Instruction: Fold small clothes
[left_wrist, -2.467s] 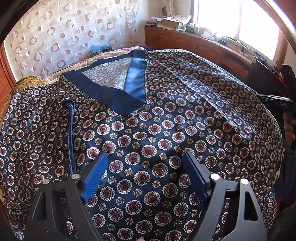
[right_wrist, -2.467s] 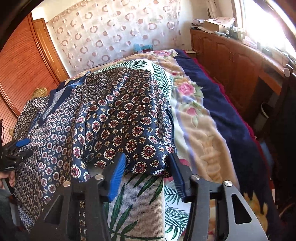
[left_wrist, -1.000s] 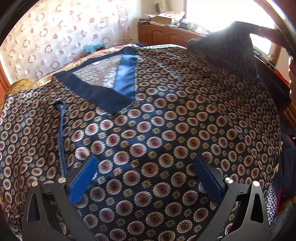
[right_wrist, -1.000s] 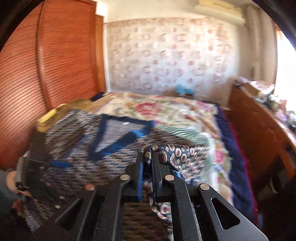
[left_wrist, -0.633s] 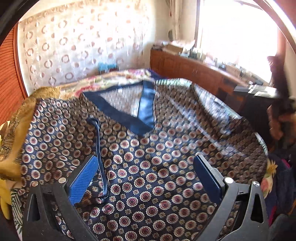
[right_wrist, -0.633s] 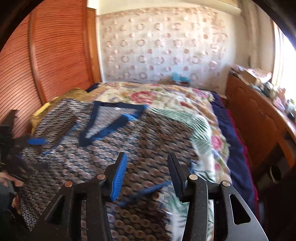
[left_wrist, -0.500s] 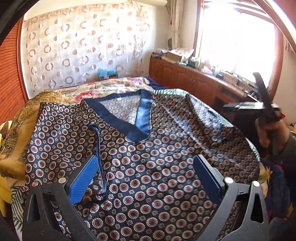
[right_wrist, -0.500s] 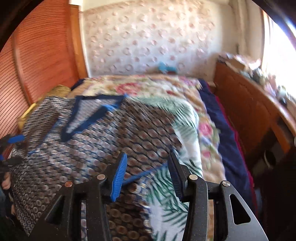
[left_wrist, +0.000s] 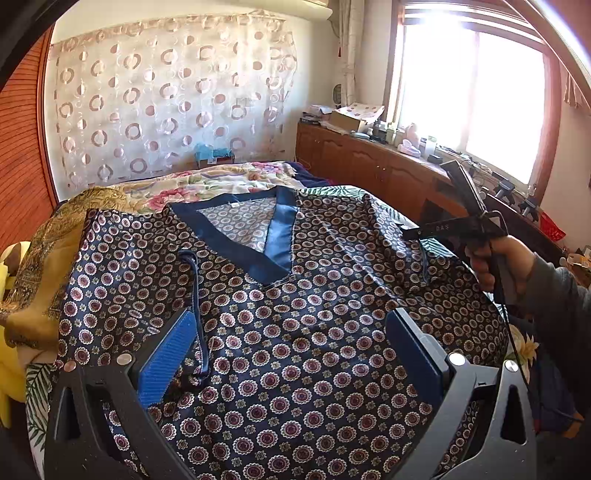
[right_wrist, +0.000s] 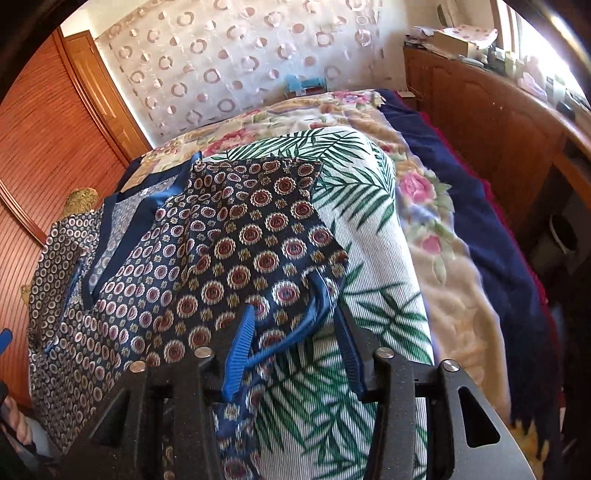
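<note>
My right gripper (right_wrist: 295, 343) hangs over the patterned shirt (right_wrist: 236, 251) where its blue-trimmed sleeve edge (right_wrist: 314, 317) lies on the palm-leaf sheet (right_wrist: 369, 236) — the jaws have just been closing. The trim sits between my fingers (right_wrist: 240, 350), though the pads are not pressing it. Beyond — a floral blanket (right_wrist: 424, 192) and a navy cover (right_wrist: 491, 229).

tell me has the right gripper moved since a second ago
Yes. The right gripper has dropped from facing the curtain wall to just over the sleeve edge on the palm-leaf sheet; its jaws have just been closing around it.
</note>
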